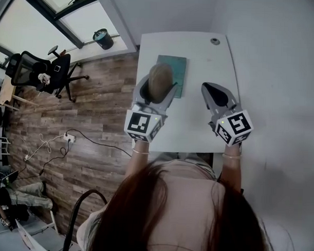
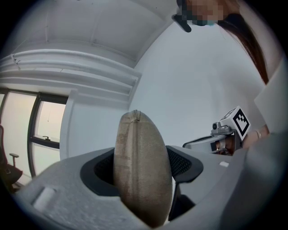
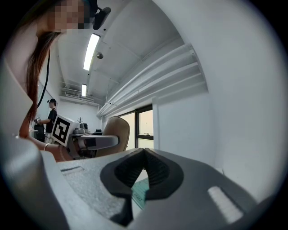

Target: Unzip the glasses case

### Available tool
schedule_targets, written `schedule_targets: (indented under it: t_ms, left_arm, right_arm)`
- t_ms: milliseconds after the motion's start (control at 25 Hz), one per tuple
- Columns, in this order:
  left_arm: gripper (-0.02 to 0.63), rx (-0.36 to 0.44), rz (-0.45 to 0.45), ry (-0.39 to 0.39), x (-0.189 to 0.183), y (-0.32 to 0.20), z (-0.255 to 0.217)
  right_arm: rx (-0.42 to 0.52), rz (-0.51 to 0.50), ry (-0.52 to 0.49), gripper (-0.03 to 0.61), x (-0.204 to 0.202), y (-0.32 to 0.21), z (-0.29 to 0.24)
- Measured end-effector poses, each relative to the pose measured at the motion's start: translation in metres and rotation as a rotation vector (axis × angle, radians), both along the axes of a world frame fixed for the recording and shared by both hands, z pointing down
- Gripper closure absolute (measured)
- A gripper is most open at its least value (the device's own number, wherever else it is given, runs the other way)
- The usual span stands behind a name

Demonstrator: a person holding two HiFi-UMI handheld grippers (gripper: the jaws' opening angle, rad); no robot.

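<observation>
A tan fabric glasses case (image 1: 160, 82) is held up above the white table (image 1: 200, 62), clamped between the jaws of my left gripper (image 1: 157, 90). In the left gripper view the case (image 2: 140, 168) stands on edge between the black pads, its seam facing the camera. My right gripper (image 1: 215, 93) hovers to the right of it, jaws shut with nothing between them (image 3: 144, 157). From the right gripper view the case (image 3: 116, 132) and the left gripper (image 3: 92, 143) show at the left. I cannot make out the zipper pull.
A teal booklet (image 1: 172, 74) lies on the table under the case. A small round cap (image 1: 215, 41) sits near the far edge. Wood floor, an office chair (image 1: 43, 72) and a bin (image 1: 103, 39) lie left of the table; a white wall stands at the right.
</observation>
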State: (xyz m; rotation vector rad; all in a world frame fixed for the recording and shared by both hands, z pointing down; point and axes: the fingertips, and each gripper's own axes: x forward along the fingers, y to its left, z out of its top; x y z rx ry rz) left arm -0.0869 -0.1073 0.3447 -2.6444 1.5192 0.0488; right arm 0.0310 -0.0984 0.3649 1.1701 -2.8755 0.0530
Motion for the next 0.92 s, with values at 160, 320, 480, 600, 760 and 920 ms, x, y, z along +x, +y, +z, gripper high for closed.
schedule_targets:
  t_ms: [160,320,480,600,760,920]
  left_arm:
    - [0.296,-0.02,-0.003,-0.001,0.004,0.002,0.002]
    - [0.296,-0.007,-0.01,0.01,0.009,-0.002,-0.003]
    - [0.296,-0.003,-0.016,0.016,0.011,-0.007,-0.006]
    - [0.296,-0.006,-0.021,0.013,0.012,-0.014,-0.004]
    - [0.296,-0.002,-0.02,0.011,0.018,-0.018,-0.007]
    - [0.296,0.008,-0.019,0.017,0.022,-0.025,-0.01]
  right_arm:
    - [-0.003,-0.01,0.009,0.576,0.003,0.003,0.001]
    - [-0.012,-0.031,0.033,0.575,0.007,0.002,0.004]
    - [-0.014,-0.037,0.029,0.575,0.01,-0.002,0.003]
    - [-0.011,-0.04,0.025,0.575,0.01,-0.008,0.004]
    - [-0.007,-0.042,0.021,0.577,0.015,-0.012,0.002]
    - [-0.005,-0.049,0.02,0.575,0.016,-0.018,0.002]
